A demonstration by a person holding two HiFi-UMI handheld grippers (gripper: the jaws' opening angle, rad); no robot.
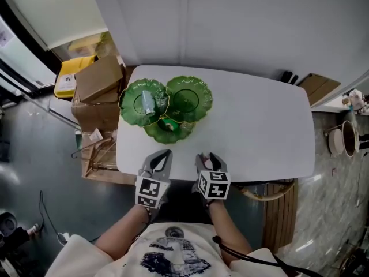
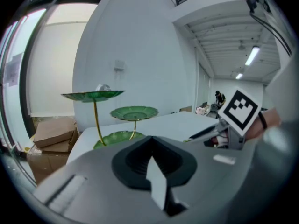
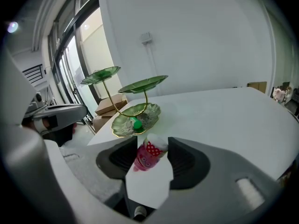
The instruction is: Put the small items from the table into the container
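A green three-tier leaf-dish stand [image 1: 130,91] rises at the table's far left; it also shows in the left gripper view [image 2: 134,112] and the right gripper view [image 3: 142,84]. Its top dish carries a pale clear item [image 1: 147,103]. A small green item [image 3: 136,123] lies in the lowest dish [image 1: 168,123]. My right gripper [image 1: 207,157] hovers over the near table edge, shut on a small pink toy with a red dotted top [image 3: 145,155]. Beside it, my left gripper [image 1: 163,156] is shut with nothing in it [image 2: 149,146]. Both point toward the stand.
The white table [image 1: 259,126] stands against a white wall. Cardboard boxes [image 1: 98,82] and a wire rack [image 1: 95,154] sit on the floor at the left. A wicker stool [image 1: 271,192] is under the near right edge, and a pot [image 1: 346,137] stands further right.
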